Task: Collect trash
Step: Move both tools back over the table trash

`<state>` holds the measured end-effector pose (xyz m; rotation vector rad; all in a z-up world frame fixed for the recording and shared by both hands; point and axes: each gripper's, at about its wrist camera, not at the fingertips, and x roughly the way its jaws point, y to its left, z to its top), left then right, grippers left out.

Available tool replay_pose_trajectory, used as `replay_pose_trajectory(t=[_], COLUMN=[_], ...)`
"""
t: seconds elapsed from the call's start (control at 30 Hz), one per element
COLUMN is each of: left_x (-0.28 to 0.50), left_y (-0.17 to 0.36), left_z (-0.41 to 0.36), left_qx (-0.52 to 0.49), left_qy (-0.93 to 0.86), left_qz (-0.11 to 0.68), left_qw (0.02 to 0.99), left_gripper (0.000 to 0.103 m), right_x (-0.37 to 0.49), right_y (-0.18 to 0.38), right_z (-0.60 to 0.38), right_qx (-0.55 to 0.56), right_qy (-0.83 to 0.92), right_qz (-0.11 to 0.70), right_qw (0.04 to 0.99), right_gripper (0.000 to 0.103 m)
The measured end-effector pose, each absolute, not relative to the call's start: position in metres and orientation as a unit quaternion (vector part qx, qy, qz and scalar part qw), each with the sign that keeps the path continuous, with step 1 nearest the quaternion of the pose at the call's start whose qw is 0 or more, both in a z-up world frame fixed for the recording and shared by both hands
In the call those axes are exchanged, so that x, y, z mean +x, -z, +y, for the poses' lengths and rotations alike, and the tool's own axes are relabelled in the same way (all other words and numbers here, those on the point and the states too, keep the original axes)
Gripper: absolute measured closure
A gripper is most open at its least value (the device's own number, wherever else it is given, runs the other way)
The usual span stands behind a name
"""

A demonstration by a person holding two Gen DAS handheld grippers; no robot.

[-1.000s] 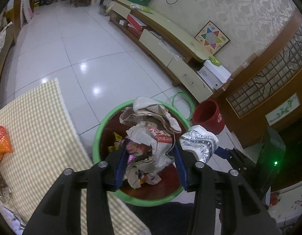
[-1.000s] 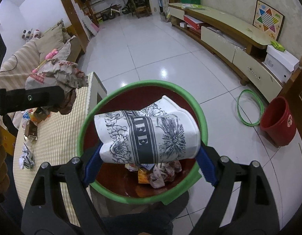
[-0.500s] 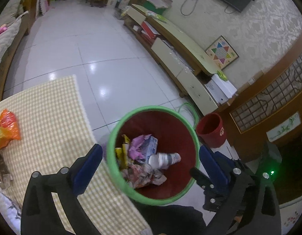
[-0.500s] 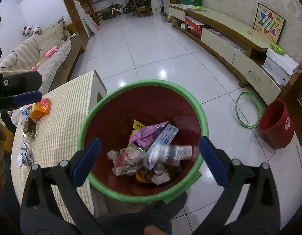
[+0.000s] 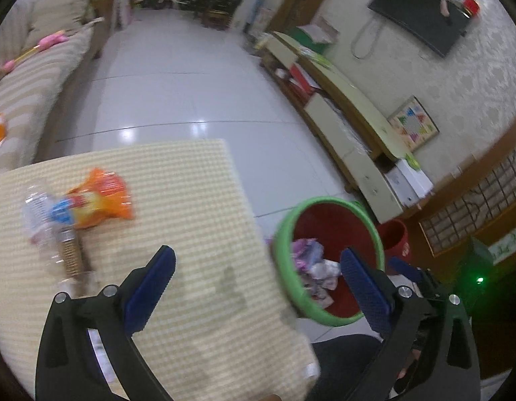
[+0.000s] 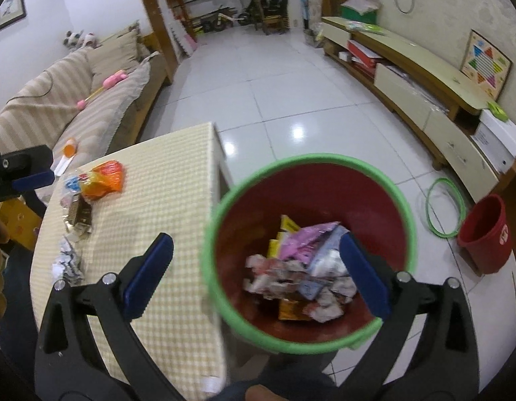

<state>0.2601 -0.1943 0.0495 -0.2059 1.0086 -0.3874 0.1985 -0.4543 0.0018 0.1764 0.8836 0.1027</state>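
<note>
The near table (image 6: 164,234) is bare; trash cluster (image 6: 87,197) crowds its far left, bin (image 6: 311,167) alongside.

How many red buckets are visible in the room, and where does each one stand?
2. The green-rimmed red bucket, holding trash, stands beside the table. The smaller red bucket stands on the floor near the low cabinet.

Glossy tiled floor (image 6: 274,77) (mirror-bright); woven checked tablecloth (image 5: 191,200).
</note>
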Motion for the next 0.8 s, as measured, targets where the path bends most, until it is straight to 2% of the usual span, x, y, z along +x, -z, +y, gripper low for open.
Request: replay_pose_trajectory(t=[0.4,0.8], left_x=[0.255,0.279], left_y=[-0.031,0.011], left_z=[-0.043,0.032], left_qx=[-0.158,-0.2], left_qy=[0.063,-0.006], left_qz=[0.474,0.494], left_qw=[0.864,0.846], left_gripper=[0.008,0.008], right_x=[0.225,0.266], right_y=[-0.006,0.001], right_z=[-0.351,-0.266], right_qx=[0.039,-0.013], right_qy=[-0.117,-0.163], right_qz=[0.432,0.436], right_qw=[0.894,0.885], right_gripper=[0.005,0.005])
